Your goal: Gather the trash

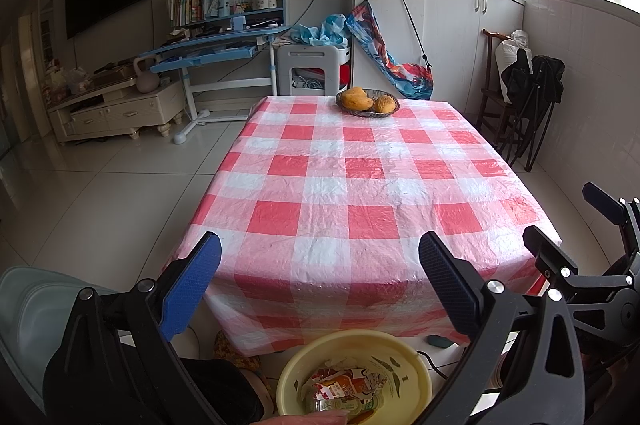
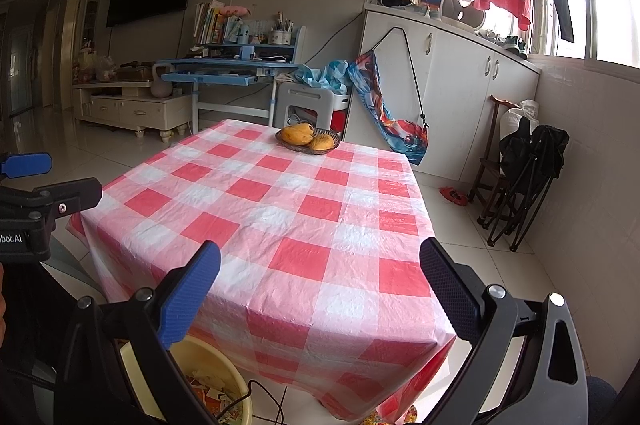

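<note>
Both claws, left (image 1: 320,281) and right (image 2: 320,285), released, empty. Wrappers (image 1: 348,387) in basin (image 1: 416,357) near; surface (image 1: 360,185) trash-free; likely complete.

Crinkled glossy plastic tablecloth (image 1: 360,185) (red-checked), smooth plastic basin (image 1: 416,365), glossy floor tiles (image 1: 120,193)

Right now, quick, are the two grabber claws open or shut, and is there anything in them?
Left gripper: open, holding nothing.
Right gripper: open, holding nothing.
</note>
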